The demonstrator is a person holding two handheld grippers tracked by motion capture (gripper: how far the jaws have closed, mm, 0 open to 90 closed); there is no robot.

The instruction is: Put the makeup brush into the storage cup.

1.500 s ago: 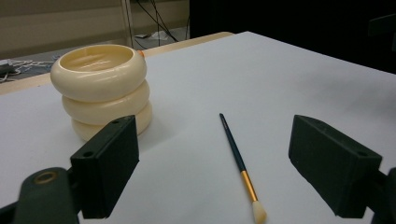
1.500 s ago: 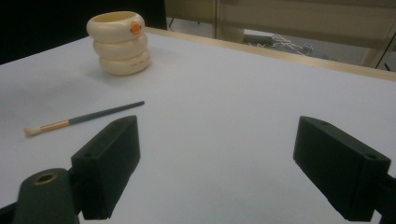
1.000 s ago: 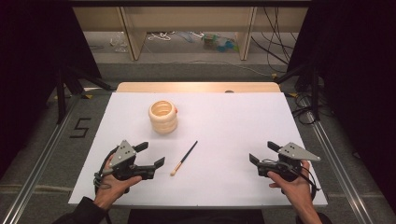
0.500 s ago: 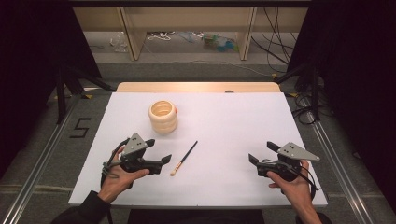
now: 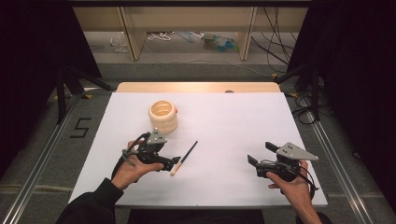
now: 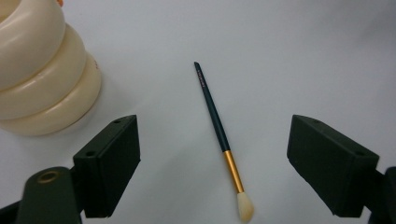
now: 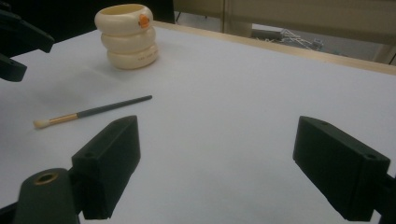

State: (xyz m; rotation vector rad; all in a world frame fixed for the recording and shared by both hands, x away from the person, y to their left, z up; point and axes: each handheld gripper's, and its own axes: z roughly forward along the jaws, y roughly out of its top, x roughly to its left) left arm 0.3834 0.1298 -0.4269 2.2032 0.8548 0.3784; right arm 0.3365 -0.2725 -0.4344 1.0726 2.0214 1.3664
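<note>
- Big white table [image 5: 224,140], flat and bare over most of its top.
- Cream holder [image 5: 163,115], shaped like three fat rings stacked up, standing upright toward 11 o'clock from the middle of the table; tiny orange mark on its top ring.
- Left gripper [image 6: 215,168], hanging just over the brush with both black jaws spread wide, holding nothing; brush right between them, not touched yet.
- Right gripper [image 7: 217,163], resting low at about 4 o'clock on the table, jaws wide open too, nothing in them, well apart from the brush.
- Brush [image 6: 219,135], lying flat on the table at about 7 o'clock from the middle, near the holder but apart from it.
- Looked like this: long thin dark stick, short gold band, small soft cream tuft; tuft end pointing to 7 o'clock, dark tip to 1 o'clock in the high view.
- Probably very light and stiff in the stick, soft in the tuft.
- Might roll or slip, being round, smooth and thin.
- Best grabbed on the dark stick just above the gold band, never on the fluffy tuft, to keep the hairs from bending.
</note>
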